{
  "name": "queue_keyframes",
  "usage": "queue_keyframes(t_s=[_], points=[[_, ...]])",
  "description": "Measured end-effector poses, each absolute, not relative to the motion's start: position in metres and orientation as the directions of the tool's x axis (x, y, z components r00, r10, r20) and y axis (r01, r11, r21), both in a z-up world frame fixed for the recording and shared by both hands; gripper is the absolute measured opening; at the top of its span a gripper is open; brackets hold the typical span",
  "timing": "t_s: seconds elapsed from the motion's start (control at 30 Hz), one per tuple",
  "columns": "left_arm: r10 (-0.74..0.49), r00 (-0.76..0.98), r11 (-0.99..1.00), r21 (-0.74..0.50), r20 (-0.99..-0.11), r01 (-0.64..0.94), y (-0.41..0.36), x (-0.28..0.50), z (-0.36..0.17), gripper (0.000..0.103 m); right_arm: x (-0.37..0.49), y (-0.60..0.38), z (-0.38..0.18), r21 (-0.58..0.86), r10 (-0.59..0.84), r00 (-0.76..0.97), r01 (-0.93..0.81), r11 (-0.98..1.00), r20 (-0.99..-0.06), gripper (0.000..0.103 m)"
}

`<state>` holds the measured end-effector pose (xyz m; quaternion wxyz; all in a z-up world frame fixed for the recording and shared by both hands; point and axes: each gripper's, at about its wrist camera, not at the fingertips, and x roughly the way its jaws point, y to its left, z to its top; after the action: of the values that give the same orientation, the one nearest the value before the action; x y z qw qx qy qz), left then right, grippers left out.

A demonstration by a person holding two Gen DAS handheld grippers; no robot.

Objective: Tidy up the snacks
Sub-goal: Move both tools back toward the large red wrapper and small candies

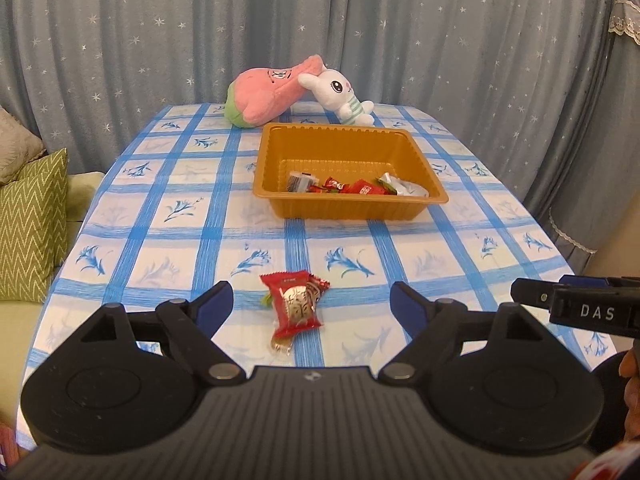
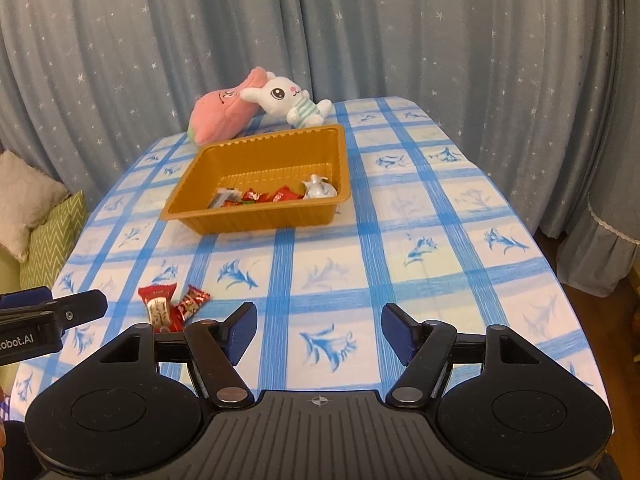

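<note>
Checked tablecloth (image 1: 180, 208), left claw (image 1: 311, 306) wide open around red snack packet (image 1: 295, 306), empty

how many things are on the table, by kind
Red snack packets loose on the tablecloth: 2
Snack packets in the tray, as far as can be told: 5
Orange plastic tray: 1
Plush toys: 2, a pink one and a white rabbit
Total: 10

left gripper (image 1: 311, 303): black, blue pads | right gripper (image 2: 318, 330): black, blue pads, silver pivots
</note>
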<state>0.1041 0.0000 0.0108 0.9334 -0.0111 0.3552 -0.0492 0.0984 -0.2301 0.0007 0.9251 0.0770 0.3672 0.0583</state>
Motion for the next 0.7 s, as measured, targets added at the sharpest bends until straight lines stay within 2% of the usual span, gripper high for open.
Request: queue_keyframes(t_s=[0.7], points=[[-0.071, 0.732, 0.997, -0.036, -0.678, 0.064, 0.019, 0.098, 0.000, 0.085, 0.098, -0.214, -0.007, 0.185, 0.188, 0.703, -0.082, 0.979, -0.686, 0.069]])
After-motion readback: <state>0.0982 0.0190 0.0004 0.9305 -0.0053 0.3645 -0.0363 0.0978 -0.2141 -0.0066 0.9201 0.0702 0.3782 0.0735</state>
